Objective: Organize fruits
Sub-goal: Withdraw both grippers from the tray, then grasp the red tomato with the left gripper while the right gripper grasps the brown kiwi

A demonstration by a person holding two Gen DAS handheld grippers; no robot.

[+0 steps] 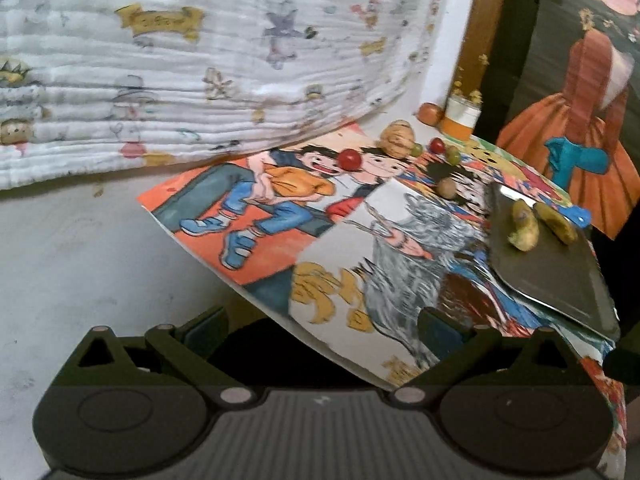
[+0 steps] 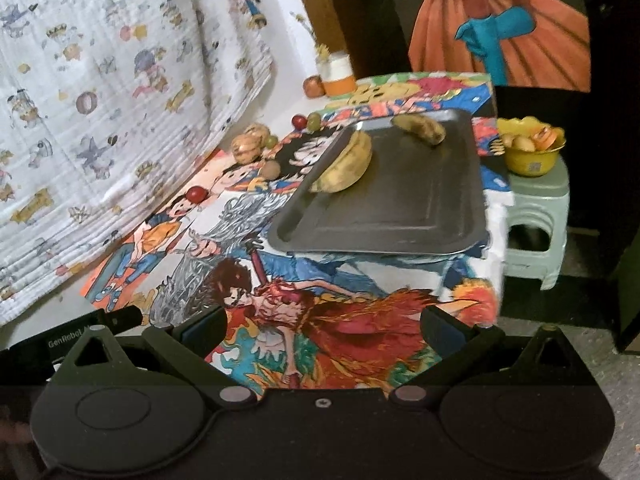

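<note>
Right wrist view shows the metal tray [image 2: 400, 196] on the picture-covered tabletop [image 2: 340, 320], with 2 bananas [image 2: 348, 160] on it; the nearer one lies against the left rim. Red fruits [image 2: 197, 193], grapes [image 2: 313, 121] and walnut-like pieces [image 2: 245, 148] lie loose beyond. Both the left gripper [image 1: 320, 320] and right gripper [image 2: 322, 320] have jaws released, empty. Risk: small round fruit could roll off the tabletop if nudged during approach.

The yellow bowl [image 2: 532, 154] holds pale round pieces and orange scraps too small to identify. The tray's [image 1: 560, 276] near corner runs off the left wrist view's right edge. 2 small greenish fruits [image 1: 453, 155] are too blurred to name.
</note>
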